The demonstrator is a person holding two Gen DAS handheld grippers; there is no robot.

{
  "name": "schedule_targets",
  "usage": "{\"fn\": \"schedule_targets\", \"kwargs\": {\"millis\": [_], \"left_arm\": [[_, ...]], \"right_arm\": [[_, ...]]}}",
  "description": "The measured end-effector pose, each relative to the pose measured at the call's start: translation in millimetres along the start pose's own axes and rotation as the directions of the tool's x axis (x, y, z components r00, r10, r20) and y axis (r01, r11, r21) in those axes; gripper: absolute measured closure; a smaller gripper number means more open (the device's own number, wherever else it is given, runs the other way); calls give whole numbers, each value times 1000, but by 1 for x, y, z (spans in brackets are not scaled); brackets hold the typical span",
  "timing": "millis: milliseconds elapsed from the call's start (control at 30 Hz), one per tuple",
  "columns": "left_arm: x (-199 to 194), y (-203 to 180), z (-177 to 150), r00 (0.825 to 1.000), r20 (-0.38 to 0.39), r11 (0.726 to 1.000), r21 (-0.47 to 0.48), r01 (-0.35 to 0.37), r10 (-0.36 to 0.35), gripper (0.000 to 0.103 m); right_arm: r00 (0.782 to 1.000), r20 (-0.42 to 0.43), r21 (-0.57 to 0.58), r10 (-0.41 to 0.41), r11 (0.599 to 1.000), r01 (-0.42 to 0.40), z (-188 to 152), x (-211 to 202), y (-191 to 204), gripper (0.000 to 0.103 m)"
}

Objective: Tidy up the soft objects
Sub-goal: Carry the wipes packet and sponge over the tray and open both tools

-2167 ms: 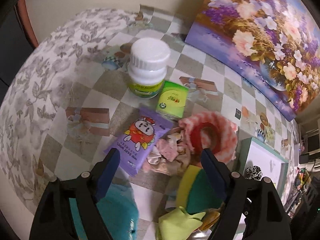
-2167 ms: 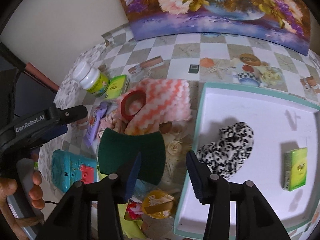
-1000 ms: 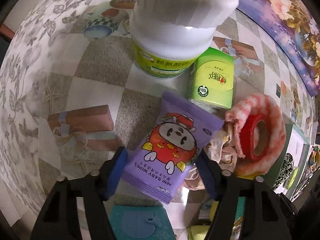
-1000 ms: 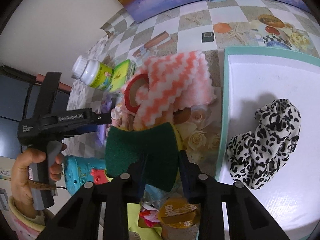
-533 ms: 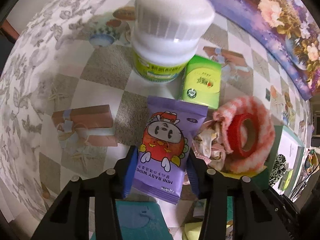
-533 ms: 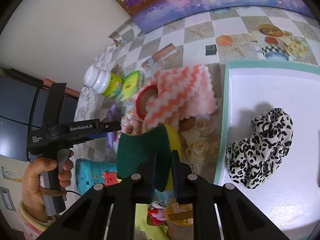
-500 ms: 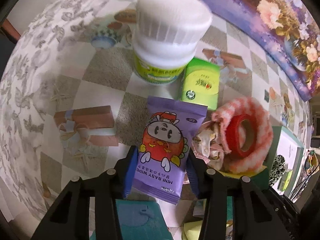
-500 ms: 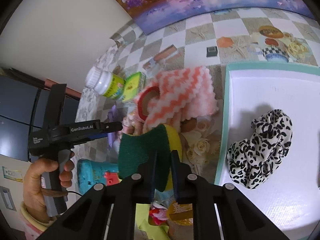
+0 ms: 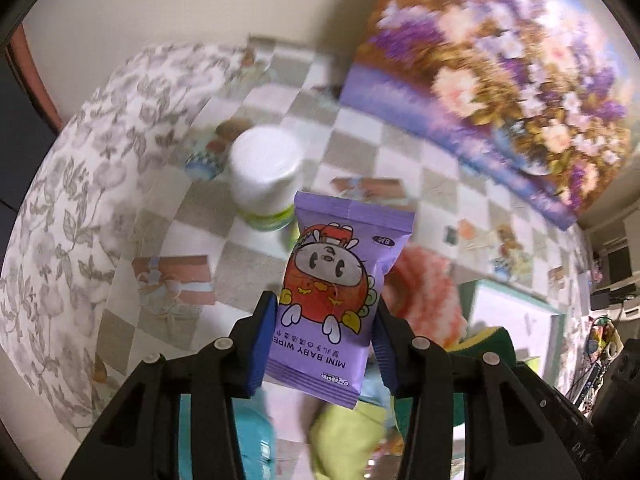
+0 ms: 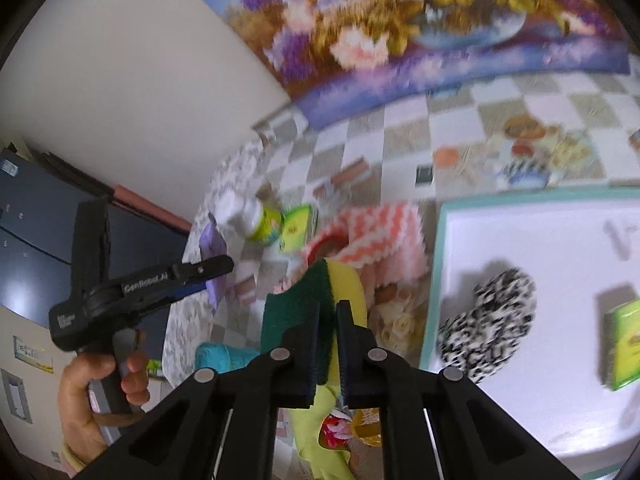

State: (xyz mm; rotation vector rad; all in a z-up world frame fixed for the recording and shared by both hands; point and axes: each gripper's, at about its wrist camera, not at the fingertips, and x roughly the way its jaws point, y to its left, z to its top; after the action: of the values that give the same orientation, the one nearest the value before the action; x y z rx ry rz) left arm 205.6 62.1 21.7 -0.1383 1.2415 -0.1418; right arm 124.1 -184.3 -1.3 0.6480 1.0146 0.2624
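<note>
My left gripper (image 9: pixel 322 330) is shut on a purple pack of mini baby wipes (image 9: pixel 340 276), which hangs above the table. The same pack (image 10: pixel 212 246) shows in the right wrist view, held by the left gripper (image 10: pixel 218 276) in a person's hand (image 10: pixel 90 392). My right gripper (image 10: pixel 328 322) is shut on a green and yellow sponge (image 10: pixel 316 300), squeezed thin and lifted off the pile. A pink zigzag cloth (image 10: pixel 384 236) with a red tape roll (image 10: pixel 324 246) lies beside it. A leopard scrunchie (image 10: pixel 490 320) rests in the white tray (image 10: pixel 520 224).
A white bottle (image 9: pixel 264 176) and a green tissue pack (image 10: pixel 296 226) stand at the back left. Another green pack (image 10: pixel 626 344) lies in the tray. A teal toy (image 10: pixel 218 354), yellow-green cloth (image 9: pixel 344 436) and snack packets sit near me. A flower painting (image 9: pixel 496 64) leans on the wall.
Both grippers have risen. The left has lifted the wipes pack off the table; the right has squeezed tighter on the sponge and lifted it from the pile.
</note>
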Motion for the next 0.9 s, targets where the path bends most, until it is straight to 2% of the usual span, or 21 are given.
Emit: {"fn": "schedule_targets", "kwargs": {"millis": [167,267,433,667,900], "left_arm": [[-6,-45,-3,999,46,999,49,20,-23,56],[-8,-73,-10,998,48,996,85,39,-44,56],[7,-120,-23,997,0,988,131,81,-82,56],[30,-180,-50,996,-33,969,232,87,-81,56],[64,-226,-72,995,-86,944,320,79,-54,55]], "right_arm": [[996,86,35,-22,999,19,9,-34,-16,94],[989,124,82,-77,994,67,12,-50,-37,94],[981,153,190,-116,978,86,14,-69,-79,94],[951,195,333,-241,928,167,3,-103,-138,94],[924,185,423,-336,875,233,-7,-120,-178,94]]}}
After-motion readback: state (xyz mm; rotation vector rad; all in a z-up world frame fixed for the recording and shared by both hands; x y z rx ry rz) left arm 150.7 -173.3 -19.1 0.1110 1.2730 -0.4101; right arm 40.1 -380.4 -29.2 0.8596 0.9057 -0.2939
